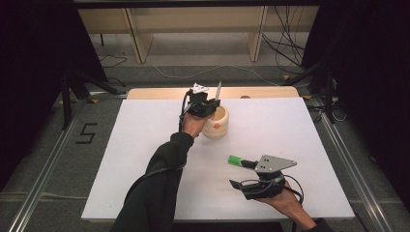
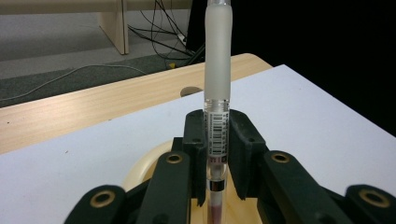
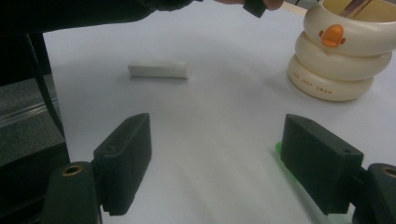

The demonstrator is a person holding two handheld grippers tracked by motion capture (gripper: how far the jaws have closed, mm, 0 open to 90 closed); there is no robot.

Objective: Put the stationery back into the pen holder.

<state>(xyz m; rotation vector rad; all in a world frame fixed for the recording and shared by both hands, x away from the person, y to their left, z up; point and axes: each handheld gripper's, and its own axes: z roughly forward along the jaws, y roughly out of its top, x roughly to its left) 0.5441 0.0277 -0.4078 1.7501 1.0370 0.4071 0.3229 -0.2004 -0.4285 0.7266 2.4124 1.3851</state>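
My left gripper (image 1: 207, 104) (image 2: 217, 128) is shut on a clear pen (image 1: 218, 91) (image 2: 218, 70) with a frosted upper part and a barcode label. The pen stands almost upright, and its lower end dips into a cream ring-shaped cup (image 1: 216, 124) (image 2: 147, 163) (image 3: 338, 56) with an orange duck bill on its side. My right gripper (image 1: 239, 173) (image 3: 219, 144) is open near the table's front, low over the white surface, with nothing between its jaws. A small green object (image 1: 235, 160) (image 3: 279, 148) lies just beside its right jaw.
A white block (image 3: 159, 70) lies on the white tabletop (image 1: 290, 130) beyond my right gripper's jaws. A wooden strip (image 1: 159, 93) edges the table's far side. Cables and shelf legs are on the floor behind.
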